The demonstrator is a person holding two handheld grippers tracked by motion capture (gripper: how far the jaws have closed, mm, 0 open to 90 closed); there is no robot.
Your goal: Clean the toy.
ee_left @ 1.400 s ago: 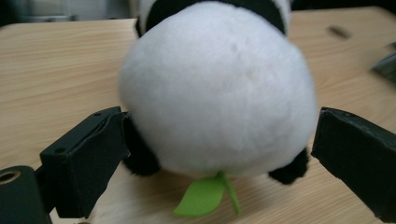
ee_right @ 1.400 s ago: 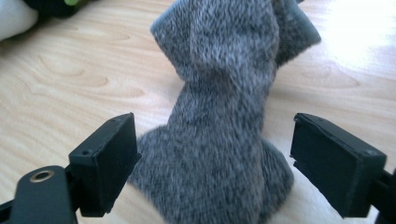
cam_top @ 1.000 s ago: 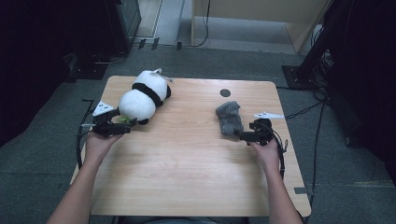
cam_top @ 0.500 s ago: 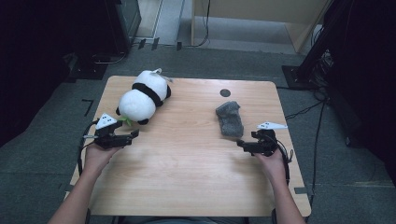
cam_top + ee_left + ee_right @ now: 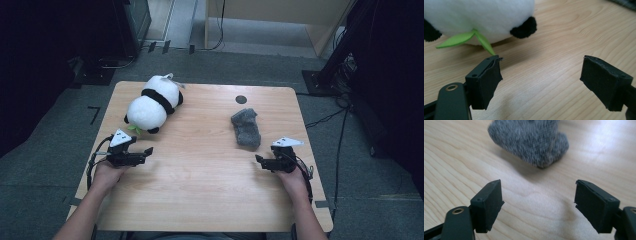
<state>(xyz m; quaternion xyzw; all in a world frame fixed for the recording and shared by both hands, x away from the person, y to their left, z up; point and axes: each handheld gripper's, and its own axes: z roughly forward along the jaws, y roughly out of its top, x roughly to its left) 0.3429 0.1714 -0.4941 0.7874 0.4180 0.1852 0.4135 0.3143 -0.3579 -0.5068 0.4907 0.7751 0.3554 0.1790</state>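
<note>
Claws withdrawn from toys | left claw (image 5: 148, 150) empty, narrowing | right claw (image 5: 258, 159) empty, narrowing | panda (image 5: 152, 103), grey plush (image 5: 246, 127) released

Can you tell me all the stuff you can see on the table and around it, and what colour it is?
soft white-and-black plush panda: one, white with black band and paws, far left part of the table, lying on its side
green felt leaf: one, green, under the panda, toward the left tool
fuzzy grey cloth piece: one, grey, right part of the table, just beyond the right tool
small round black hole: one, black, far edge of the tabletop, behind the grey cloth
light wooden table: one, pale wood, in the middle
grey carpet floor: grey, all around the table
left tool: one, black, near the panda, jaws apart, nothing between them
right tool: one, black, near the cloth, jaws apart, nothing between them
</note>
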